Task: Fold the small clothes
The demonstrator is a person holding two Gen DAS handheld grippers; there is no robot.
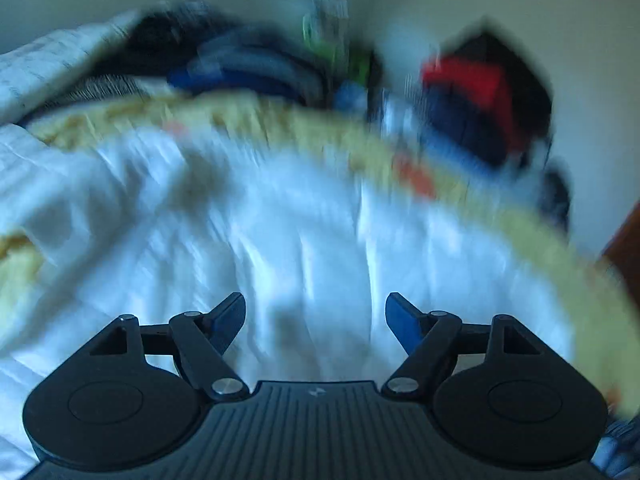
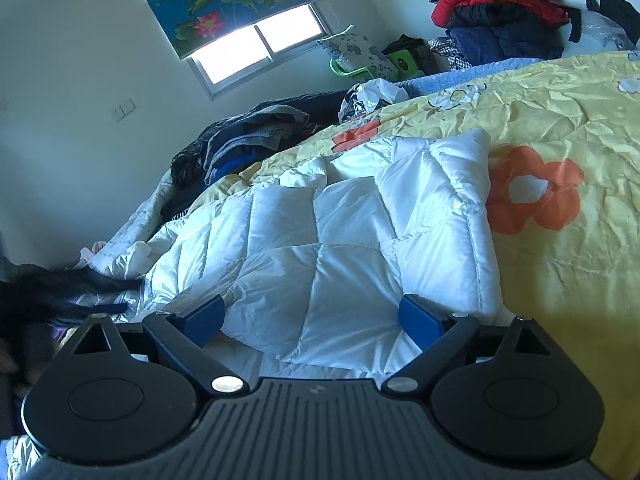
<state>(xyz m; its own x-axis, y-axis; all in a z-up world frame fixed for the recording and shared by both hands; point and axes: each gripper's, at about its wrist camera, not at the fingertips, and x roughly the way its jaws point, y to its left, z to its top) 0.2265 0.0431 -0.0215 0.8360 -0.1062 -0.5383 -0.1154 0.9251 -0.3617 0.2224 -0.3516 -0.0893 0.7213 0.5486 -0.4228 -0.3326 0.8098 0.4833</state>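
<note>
A white quilted puffer garment (image 2: 340, 240) lies spread on a yellow flowered bedsheet (image 2: 560, 140). My right gripper (image 2: 316, 320) is open, its blue fingertips (image 2: 420, 322) low over the garment's near edge, one on each side of a raised fold. In the left wrist view the picture is blurred by motion. The same white garment (image 1: 280, 220) fills the middle, and my left gripper (image 1: 316, 316) is open just above it, holding nothing.
A pile of dark clothes (image 2: 248, 136) lies at the far side of the bed. Red and navy jackets (image 2: 496, 4) are heaped at the back right. A window (image 2: 256, 48) with a lotus blind is on the wall. A dark furry thing (image 2: 48, 292) is at the left.
</note>
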